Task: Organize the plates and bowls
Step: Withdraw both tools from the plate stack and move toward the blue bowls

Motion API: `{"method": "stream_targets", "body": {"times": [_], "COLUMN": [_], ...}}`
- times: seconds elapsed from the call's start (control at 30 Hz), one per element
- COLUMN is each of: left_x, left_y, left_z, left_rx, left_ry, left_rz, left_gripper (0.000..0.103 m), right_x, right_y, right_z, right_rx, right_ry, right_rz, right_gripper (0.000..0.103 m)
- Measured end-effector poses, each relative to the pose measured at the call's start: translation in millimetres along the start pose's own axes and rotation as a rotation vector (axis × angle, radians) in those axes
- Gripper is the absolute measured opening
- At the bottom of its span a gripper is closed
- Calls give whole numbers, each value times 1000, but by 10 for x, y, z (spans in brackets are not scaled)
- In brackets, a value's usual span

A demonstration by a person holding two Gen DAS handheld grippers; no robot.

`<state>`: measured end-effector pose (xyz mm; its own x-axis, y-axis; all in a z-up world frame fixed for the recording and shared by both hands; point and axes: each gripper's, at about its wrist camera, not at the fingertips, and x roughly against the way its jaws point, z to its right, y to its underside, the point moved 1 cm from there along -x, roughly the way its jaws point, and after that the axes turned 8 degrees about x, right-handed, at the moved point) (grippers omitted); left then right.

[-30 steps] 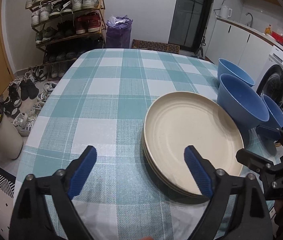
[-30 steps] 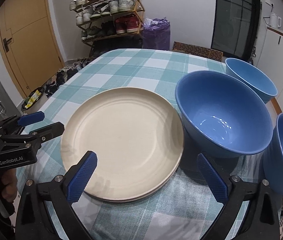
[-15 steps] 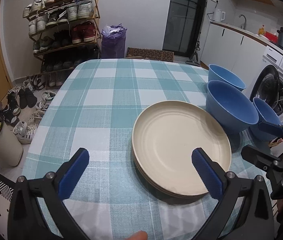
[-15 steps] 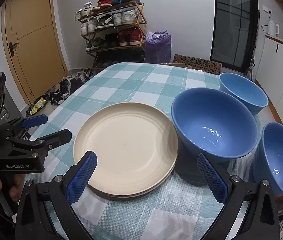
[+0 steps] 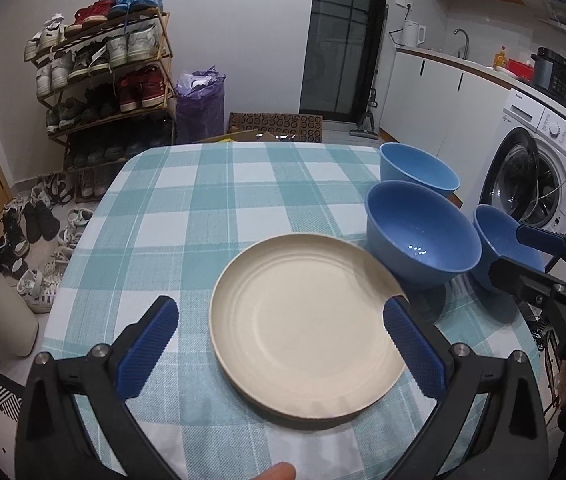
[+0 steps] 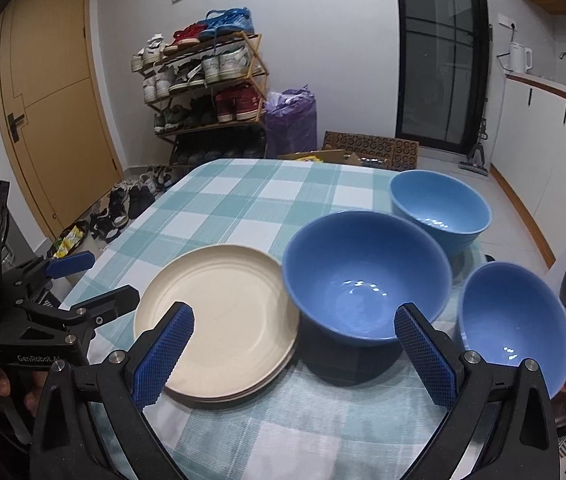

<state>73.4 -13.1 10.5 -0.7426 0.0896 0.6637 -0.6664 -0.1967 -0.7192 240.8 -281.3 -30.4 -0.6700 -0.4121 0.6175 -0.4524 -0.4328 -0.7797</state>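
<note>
On the table: checked cloth (image 5: 203,216), teal and white, with all the dishes on its right half.
Plates: cream stack (image 5: 307,336) (image 6: 223,316), near the front edge, edges of several plates showing under the top one.
Big bowl: blue (image 5: 419,236) (image 6: 367,276), just beside the plates on their right, upright.
Far bowl: lighter blue (image 5: 419,168) (image 6: 439,204), behind the big bowl.
Small bowl: blue (image 5: 499,236) (image 6: 515,320), at the table's right edge, partly behind the right gripper in the left view.
Left gripper (image 5: 283,344): jaws spread wide above the plates, nothing between the pads.
Right gripper (image 6: 295,348): jaws spread wide, nothing gripped, over the gap between plates and big bowl.
</note>
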Motion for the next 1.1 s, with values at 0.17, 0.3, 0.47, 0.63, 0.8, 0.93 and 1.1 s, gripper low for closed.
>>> {"method": "stream_targets", "body": {"times": [0.17,0.3,0.47,0.63,0.8,0.93,1.1], "left_x": [-5,-40,-85,-95,-138,-174,-219], "left_y": [-117,-219,-334,-449,-566,-673,-777], "left_z": [172,311,478,661,831,931,1013], "left_rx": [-26,-46,-71,-103,-127,-131,-139], "left_ry": [23,38,48,64,90,107,117], "left_rz": [13,20,20,27,23,21,25], "left_gripper": [103,103,103,103,103,103,103], "right_x": [128,221,336,457,532,603,698], "right_y": [-79,-136,-220,-283,-316,-352,-421], "right_z": [221,375,540,719,893,1050,1250], "right_rx": [-16,-25,-22,-25,-32,-40,-50], "right_ry": [32,56,86,119,149,171,200], "right_rz": [13,23,40,52,54,58,64], "right_gripper": [102,102,102,102,102,102,102]}}
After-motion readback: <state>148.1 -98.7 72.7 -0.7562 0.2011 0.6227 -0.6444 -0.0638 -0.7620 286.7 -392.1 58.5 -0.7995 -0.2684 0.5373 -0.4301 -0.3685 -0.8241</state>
